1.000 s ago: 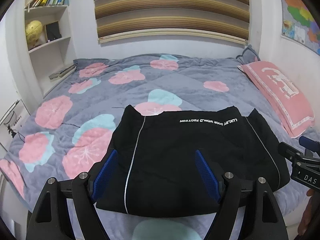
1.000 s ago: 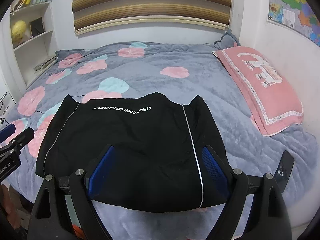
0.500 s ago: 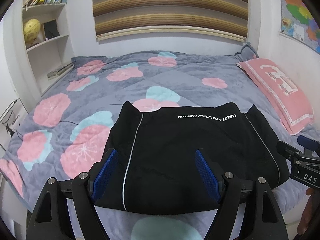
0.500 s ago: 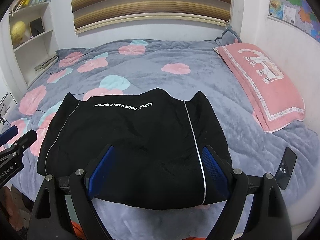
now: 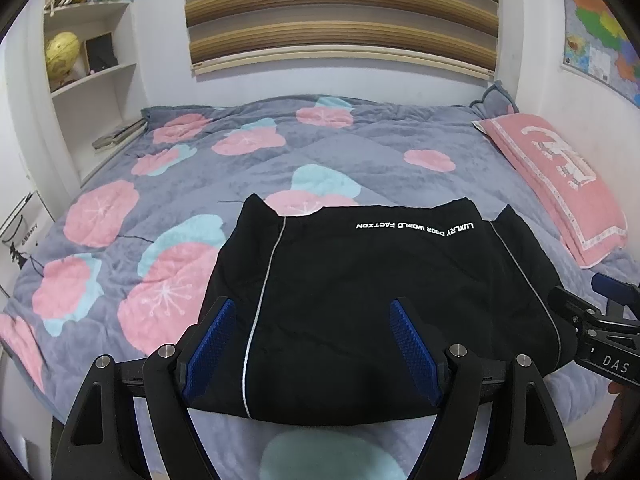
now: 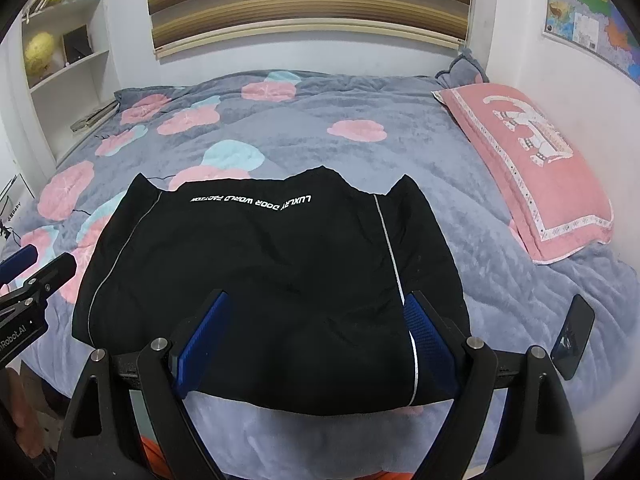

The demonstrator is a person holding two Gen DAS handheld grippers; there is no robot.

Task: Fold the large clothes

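A black garment (image 5: pixel 368 292) with thin white piping and a line of white lettering lies folded flat near the front edge of the bed (image 5: pixel 200 184). It also fills the middle of the right wrist view (image 6: pixel 272 276). My left gripper (image 5: pixel 310 332) hovers open above the garment's near left part, blue pads wide apart and empty. My right gripper (image 6: pixel 316 328) hovers open above the near right part, over the white stripe, gripping nothing. Each gripper shows at the side edge of the other's view.
A pink pillow (image 6: pixel 524 164) lies along the bed's right side by the wall. White shelves (image 5: pixel 84 64) with books and a yellow globe stand at the left. A dark phone (image 6: pixel 572 336) lies on the quilt at the front right. Striped blinds hang behind the bed.
Both views have drawn back and up a little from the garment, so it sits slightly lower and smaller. The garment has not moved and both grippers stay open.
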